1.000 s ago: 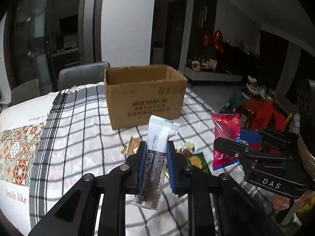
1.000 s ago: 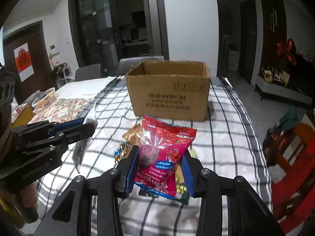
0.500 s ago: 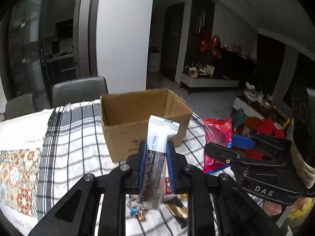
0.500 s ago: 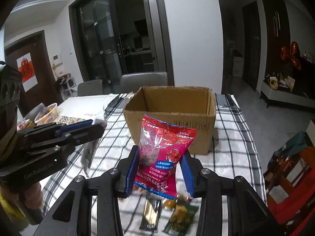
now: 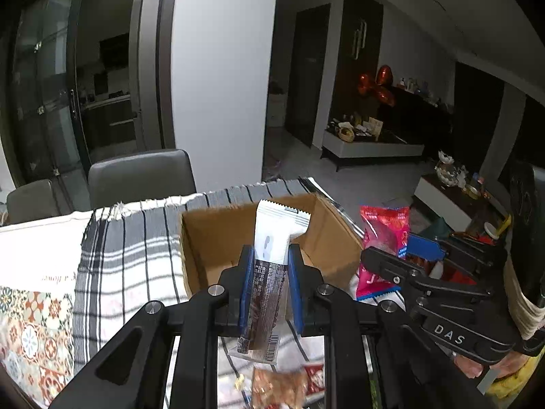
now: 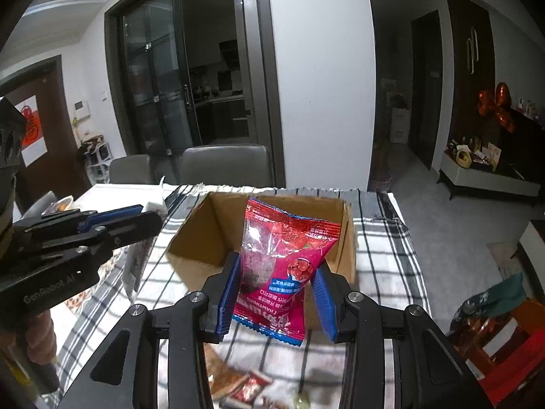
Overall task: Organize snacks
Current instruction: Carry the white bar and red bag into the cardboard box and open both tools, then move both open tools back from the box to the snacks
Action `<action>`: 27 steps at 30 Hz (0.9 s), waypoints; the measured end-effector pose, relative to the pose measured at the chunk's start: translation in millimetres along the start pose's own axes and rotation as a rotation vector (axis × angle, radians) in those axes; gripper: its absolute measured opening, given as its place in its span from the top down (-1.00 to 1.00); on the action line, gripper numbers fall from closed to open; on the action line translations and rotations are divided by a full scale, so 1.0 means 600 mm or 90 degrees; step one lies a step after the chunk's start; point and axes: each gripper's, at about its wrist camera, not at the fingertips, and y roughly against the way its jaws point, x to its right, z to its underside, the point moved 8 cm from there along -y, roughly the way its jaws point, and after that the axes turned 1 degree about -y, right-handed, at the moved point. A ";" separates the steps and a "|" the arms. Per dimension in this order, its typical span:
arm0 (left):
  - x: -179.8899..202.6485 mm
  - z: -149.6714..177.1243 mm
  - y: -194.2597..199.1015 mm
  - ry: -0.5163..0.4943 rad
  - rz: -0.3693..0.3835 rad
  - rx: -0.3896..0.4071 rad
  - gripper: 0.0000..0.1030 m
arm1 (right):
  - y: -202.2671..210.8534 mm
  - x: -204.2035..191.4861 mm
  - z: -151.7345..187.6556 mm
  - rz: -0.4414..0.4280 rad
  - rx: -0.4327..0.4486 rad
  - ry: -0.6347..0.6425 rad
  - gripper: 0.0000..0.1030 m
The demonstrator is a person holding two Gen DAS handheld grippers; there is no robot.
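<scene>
- The snack bar (image 5: 270, 272), in a white and dark wrapper, stands upright between the blue pads of the left gripper (image 5: 270, 286), which is clamped on its lower half; its white crimped top rises in front of the open cardboard box (image 5: 218, 235).
- The red snack bag (image 6: 282, 266) is pinched at its lower part by the right gripper (image 6: 277, 293), tilted a little to the right, with the box (image 6: 201, 235) open right behind it.
- In the left wrist view the same red bag (image 5: 383, 238) shows beside the box's right wall, held up by the right gripper (image 5: 402, 255) coming in from the right edge.
- In the right wrist view the left gripper (image 6: 136, 221) reaches in from the left, just beside the box's left wall, with the bar (image 6: 138, 262) hanging dark below it.
- The box sits on a tablecloth (image 5: 129, 255) of white with black checks; its flaps are open and the part of its inside that shows is bare brown card.
- Loose snack packets (image 5: 286, 387) lie blurred on the cloth under the grippers, near the bottom edge; the right wrist view shows them (image 6: 238, 385) too.
- A patterned mat (image 5: 30, 327) lies on the left side of the table.
- Grey chairs (image 6: 224, 167) stand behind the far edge of the table.
</scene>
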 end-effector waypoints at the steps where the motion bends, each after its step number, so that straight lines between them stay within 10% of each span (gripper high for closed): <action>1: -0.006 -0.009 -0.011 0.002 0.002 -0.001 0.61 | -0.008 0.002 -0.006 0.000 -0.002 -0.003 0.19; 16: -0.050 -0.041 -0.142 0.025 -0.041 -0.029 0.55 | -0.119 0.035 -0.033 0.018 -0.045 0.003 0.18; 18: -0.052 -0.040 -0.144 0.020 -0.051 -0.023 0.35 | -0.132 0.040 -0.031 0.019 -0.056 -0.003 0.13; 20: -0.054 -0.039 -0.140 0.011 -0.053 -0.017 0.09 | -0.138 0.050 -0.029 0.033 -0.057 -0.015 -0.48; 27: -0.064 -0.021 -0.089 0.001 -0.092 0.011 -0.22 | -0.096 0.054 -0.018 0.054 -0.025 -0.018 -0.49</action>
